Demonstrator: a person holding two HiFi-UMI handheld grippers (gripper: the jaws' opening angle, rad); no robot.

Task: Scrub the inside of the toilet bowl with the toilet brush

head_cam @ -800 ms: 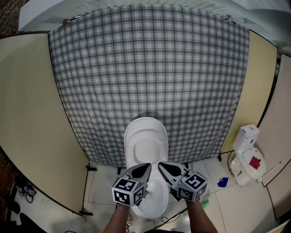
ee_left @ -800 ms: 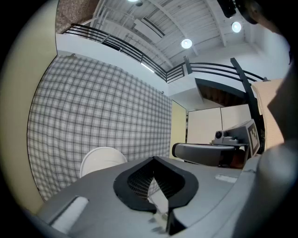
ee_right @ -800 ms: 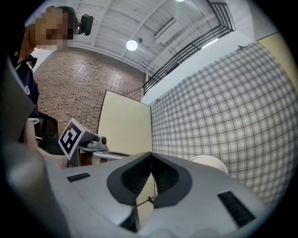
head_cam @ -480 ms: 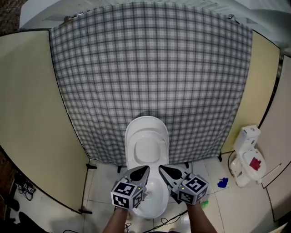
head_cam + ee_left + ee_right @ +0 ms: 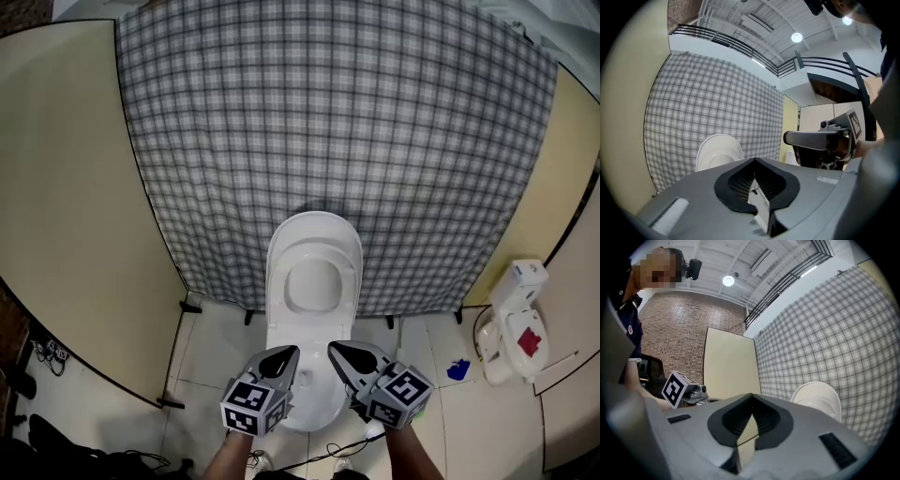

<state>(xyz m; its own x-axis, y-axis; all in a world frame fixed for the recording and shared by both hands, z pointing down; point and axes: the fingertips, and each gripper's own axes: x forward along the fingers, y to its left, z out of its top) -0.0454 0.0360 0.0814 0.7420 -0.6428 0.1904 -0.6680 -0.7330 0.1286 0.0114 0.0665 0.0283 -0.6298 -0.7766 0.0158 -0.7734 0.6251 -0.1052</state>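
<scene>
A white toilet [image 5: 312, 323] stands against a plaid curtain, its lid [image 5: 313, 272] raised. In the head view both grippers hover side by side over the front of the bowl. My left gripper [image 5: 281, 356] is shut with nothing in it, and so is my right gripper [image 5: 339, 352]. The left gripper view looks along shut jaws [image 5: 753, 161] to the raised lid [image 5: 719, 152], with the right gripper [image 5: 820, 138] beside it. In the right gripper view the shut jaws [image 5: 751, 397] point past the lid [image 5: 818, 400]. I see no toilet brush in any view.
The plaid curtain [image 5: 328, 141] hangs between beige panels at the left [image 5: 66, 187] and right [image 5: 567, 178]. A small white fixture with a red part [image 5: 517, 323] and a blue item [image 5: 458, 370] sit on the tiled floor at the right. A cable [image 5: 319, 457] runs by the toilet's base.
The head view has tilted down, so the toilet and curtain now show more fully. Both grippers sit slightly lower in the picture, still shut and empty.
</scene>
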